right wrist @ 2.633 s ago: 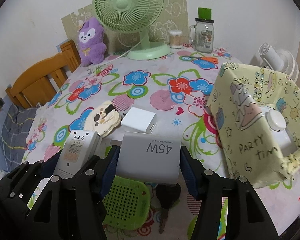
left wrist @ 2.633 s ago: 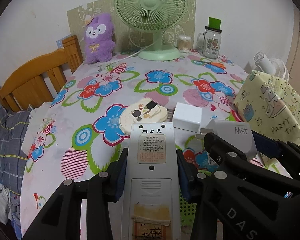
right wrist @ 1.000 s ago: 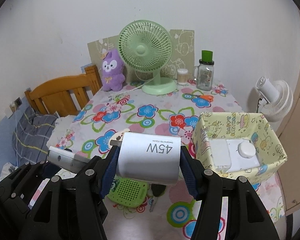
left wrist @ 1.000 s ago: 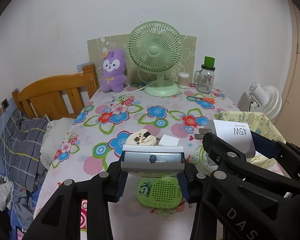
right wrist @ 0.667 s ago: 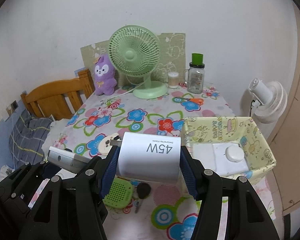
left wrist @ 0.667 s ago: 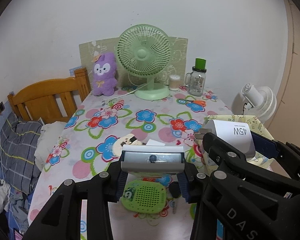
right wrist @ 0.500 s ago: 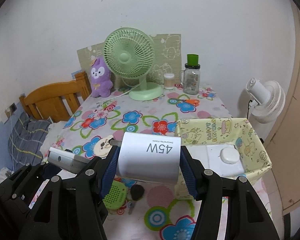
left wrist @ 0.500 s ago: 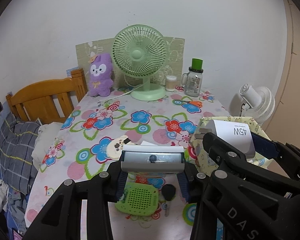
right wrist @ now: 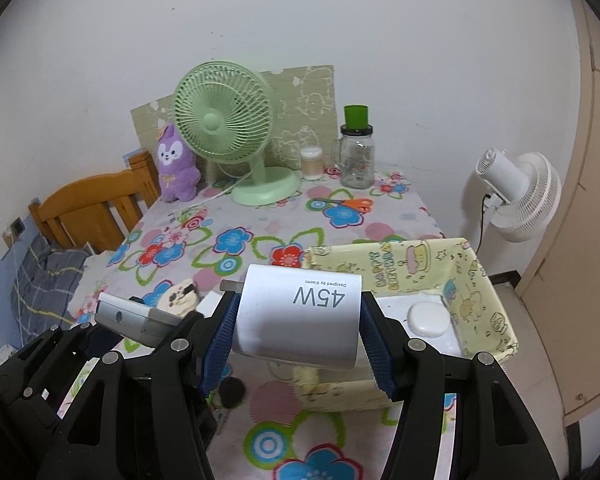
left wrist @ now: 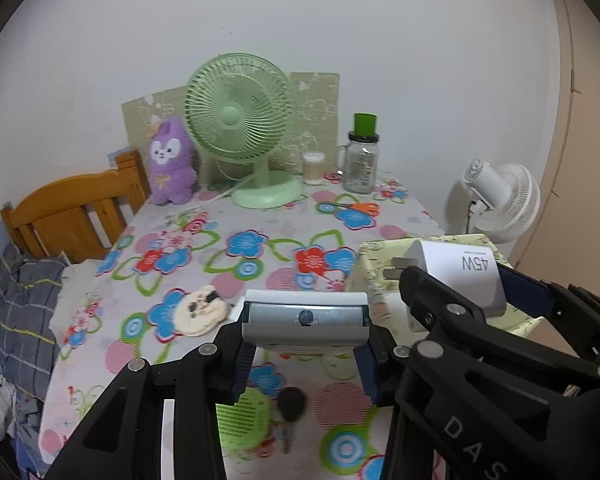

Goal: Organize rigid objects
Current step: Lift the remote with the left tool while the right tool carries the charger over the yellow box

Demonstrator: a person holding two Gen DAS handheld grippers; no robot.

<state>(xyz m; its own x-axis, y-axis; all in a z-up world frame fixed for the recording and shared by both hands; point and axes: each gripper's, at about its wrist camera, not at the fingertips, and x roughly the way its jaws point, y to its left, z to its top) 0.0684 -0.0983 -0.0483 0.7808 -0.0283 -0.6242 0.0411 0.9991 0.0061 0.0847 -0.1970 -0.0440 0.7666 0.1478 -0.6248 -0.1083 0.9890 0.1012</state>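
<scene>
Gripping a white 45W charger (right wrist: 298,314), the right gripper (right wrist: 298,320) hangs above the floral tablecloth (right wrist: 236,240), yellow storage box (right wrist: 480,280) just right; left gripper (left wrist: 305,334) clamps a remote control (left wrist: 305,316).

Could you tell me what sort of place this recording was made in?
Probably a home bedroom: a wooden bed frame with bedding beside a flowered table, which holds a plush toy and desk fan.
</scene>
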